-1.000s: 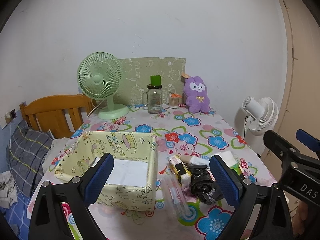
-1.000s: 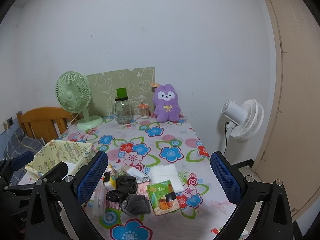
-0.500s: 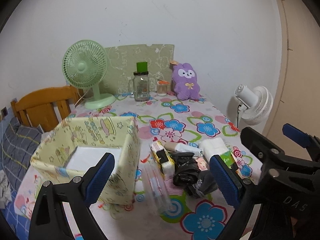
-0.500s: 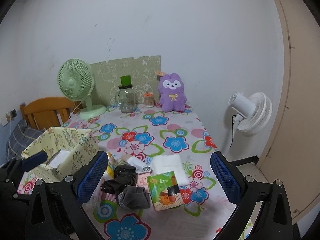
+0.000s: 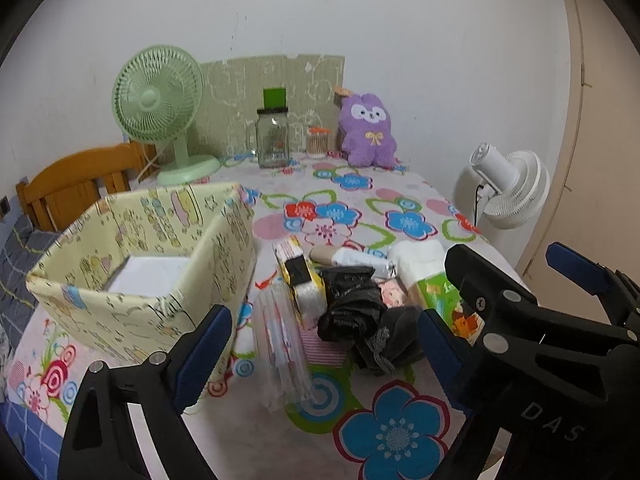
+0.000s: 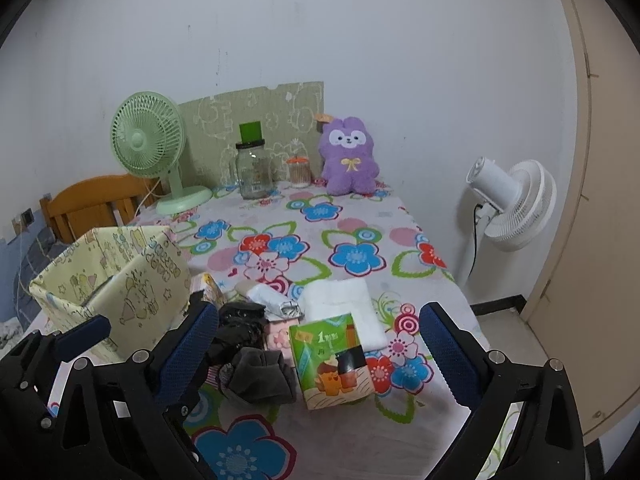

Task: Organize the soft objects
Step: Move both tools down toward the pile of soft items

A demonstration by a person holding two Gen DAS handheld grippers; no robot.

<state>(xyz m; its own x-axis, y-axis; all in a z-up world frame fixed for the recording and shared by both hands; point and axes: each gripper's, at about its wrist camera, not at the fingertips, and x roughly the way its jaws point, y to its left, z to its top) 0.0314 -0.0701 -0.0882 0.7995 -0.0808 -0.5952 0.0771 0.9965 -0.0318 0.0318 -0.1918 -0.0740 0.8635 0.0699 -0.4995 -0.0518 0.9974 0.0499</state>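
A heap of small items lies on the flowered tablecloth: a crumpled black bag, a dark grey sock, a clear packet of straws, a green tissue pack and a folded white cloth. Left of the heap stands a pale yellow box, open at the top. A purple plush sits at the far wall. My left gripper hovers before the heap with its jaws wide and closing slightly; nothing touches its pads. My right gripper is open over the sock and tissue pack.
At the back stand a green desk fan, a glass jar and a small swab pot. A white floor fan stands off the table's right edge. A wooden chair is at the left.
Both grippers have sunk and tipped downward toward the heap, so the box and the items now look larger and nearer. Nothing on the table has moved.
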